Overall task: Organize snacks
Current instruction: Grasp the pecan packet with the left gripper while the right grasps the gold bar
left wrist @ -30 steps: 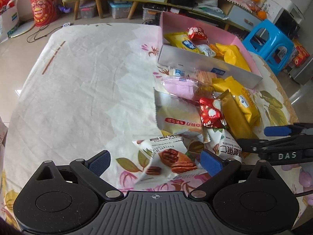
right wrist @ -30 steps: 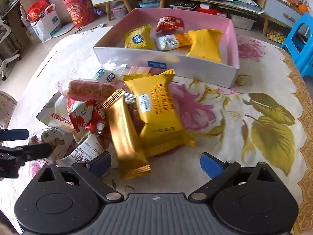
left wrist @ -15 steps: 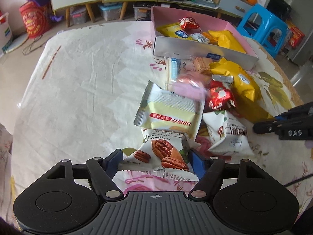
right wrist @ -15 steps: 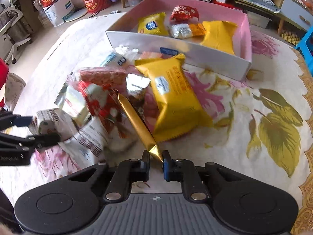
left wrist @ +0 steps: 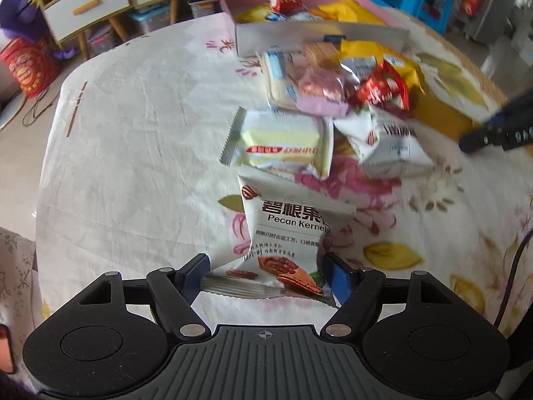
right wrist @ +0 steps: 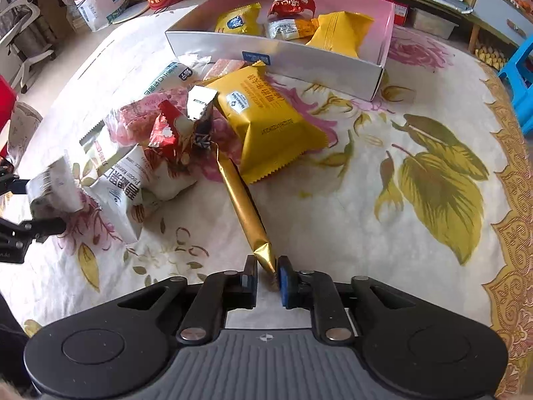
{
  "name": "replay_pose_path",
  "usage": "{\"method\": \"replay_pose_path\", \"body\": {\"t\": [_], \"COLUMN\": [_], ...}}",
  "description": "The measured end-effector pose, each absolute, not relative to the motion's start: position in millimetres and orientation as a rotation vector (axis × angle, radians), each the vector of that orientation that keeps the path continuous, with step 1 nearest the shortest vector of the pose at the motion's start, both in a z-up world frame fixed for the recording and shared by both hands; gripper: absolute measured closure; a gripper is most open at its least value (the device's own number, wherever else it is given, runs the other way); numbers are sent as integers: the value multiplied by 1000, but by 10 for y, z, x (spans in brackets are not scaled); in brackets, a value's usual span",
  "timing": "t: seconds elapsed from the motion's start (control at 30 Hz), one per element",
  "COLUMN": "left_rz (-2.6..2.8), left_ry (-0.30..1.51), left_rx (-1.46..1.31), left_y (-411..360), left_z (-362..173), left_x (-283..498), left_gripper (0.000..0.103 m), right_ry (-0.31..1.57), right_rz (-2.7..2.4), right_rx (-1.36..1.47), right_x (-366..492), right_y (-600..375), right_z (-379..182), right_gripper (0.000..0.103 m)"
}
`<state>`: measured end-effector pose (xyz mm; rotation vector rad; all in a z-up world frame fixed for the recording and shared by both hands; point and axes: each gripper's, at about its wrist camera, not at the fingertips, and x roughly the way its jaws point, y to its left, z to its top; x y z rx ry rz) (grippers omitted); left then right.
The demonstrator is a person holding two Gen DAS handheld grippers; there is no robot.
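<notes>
- The right hand-held gripper [right wrist: 268,275] has the crimped tip of a slim gold snack stick [right wrist: 241,200] between its opening jaws.
- The stick slants toward a yellow packet [right wrist: 266,116].
- Behind, a pink box [right wrist: 276,58] holds more snacks on the bench [right wrist: 366,200].

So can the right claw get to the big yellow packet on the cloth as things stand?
Probably not yet. The right claw has the tip of the gold stick between its pads, though the jaws are opening. The big yellow packet lies uncovered on top beside that stick, so once the stick is dropped the way looks free.
</notes>
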<state>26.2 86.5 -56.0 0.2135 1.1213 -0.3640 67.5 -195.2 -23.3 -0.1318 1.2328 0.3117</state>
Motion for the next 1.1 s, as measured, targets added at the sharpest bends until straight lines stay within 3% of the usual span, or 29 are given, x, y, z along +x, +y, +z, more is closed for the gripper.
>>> {"method": "replay_pose_path", "body": {"t": [0.07, 0.1, 0.33, 0.53, 0.6, 0.7, 1.1], "left_rz": [-373, -377, -375, -356, -353, -354, -345], "left_ry": [1111, 1100, 1052, 1047, 1052, 1054, 1028], "left_rx": [234, 245, 269, 224, 203, 154, -12], "left_y": [833, 818, 757, 802, 818, 841, 840], "left_z": [-563, -557, -544, -589, -595, -575, -461], "left_x": [249, 238, 266, 336, 358, 373, 453], "left_gripper": [25, 23, 21, 21, 21, 16, 15], "right_ry": [1208, 1198, 1159, 1157, 1158, 1154, 1115], "right_rz": [307, 311, 340, 324, 317, 318, 333], "right_rx": [-155, -158, -183, -198, -196, -192, -143], "right_x": [681, 694, 736, 776, 785, 775, 692], "right_y": [-1925, -1916, -1782, -1727, -1731, -1733, -1755], "right_z": [-203, -191, -177, -233, -242, -240, -41], "right_gripper": [63, 57, 58, 81, 95, 101, 102]}}
